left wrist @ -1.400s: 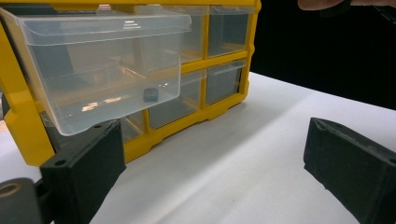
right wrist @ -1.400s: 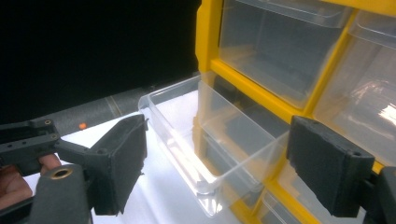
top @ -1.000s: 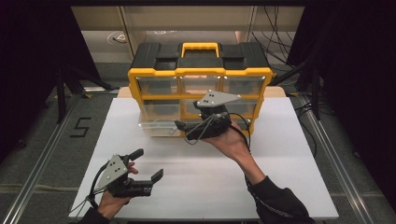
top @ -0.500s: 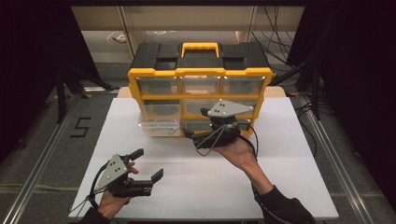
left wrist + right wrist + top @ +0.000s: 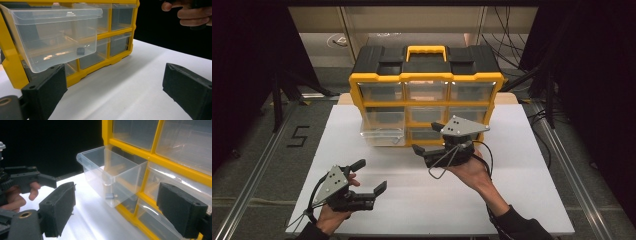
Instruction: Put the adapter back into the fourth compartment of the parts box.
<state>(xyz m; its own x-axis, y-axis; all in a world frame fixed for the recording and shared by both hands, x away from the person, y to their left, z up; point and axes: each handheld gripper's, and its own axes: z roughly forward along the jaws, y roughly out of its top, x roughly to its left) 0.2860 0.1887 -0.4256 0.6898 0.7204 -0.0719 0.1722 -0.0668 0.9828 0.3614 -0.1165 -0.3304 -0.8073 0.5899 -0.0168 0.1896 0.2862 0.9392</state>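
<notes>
- black jaws of the left hand-held gripper (image 5: pixel 373 176) stand wide apart with nothing between them; it sits low at the near left of the white worktop (image 5: pixel 532 200), held in the person's left hand (image 5: pixel 332 215).
- in the left gripper view its jaws frame bare worktop, with the drawer (image 5: pixel 57 37) ahead and up to the left.
- black jaws of the right hand-held gripper (image 5: pixel 424 146) are also spread wide and hold nothing; the right hand (image 5: pixel 472 170) carries it above the middle of the worktop, just in front of the cabinet's lower row, jaws pointing left toward the drawer.
- a grey three-cornered plate (image 5: pixel 464 126) tops it, and a cable (image 5: pixel 439 170) loops under it.
- in the right gripper view the drawer (image 5: pixel 112 177) lies between and beyond its jaws, apart from both.
- clear plastic drawer (image 5: pixel 383 132) is pulled out from the left column of the cabinet, middle row, and juts over the worktop.
- a small dark piece (image 5: pixel 80 51) lies on the drawer's floor near its front wall; the right gripper view shows it as well (image 5: pixel 110 195). what it is, i cannot tell.
- yellow-and-black cabinet (image 5: pixel 427 77) stands at the far edge of the worktop; its other clear drawers are pushed in, and a yellow handle (image 5: pixel 426 50) sits on its black top.
</notes>
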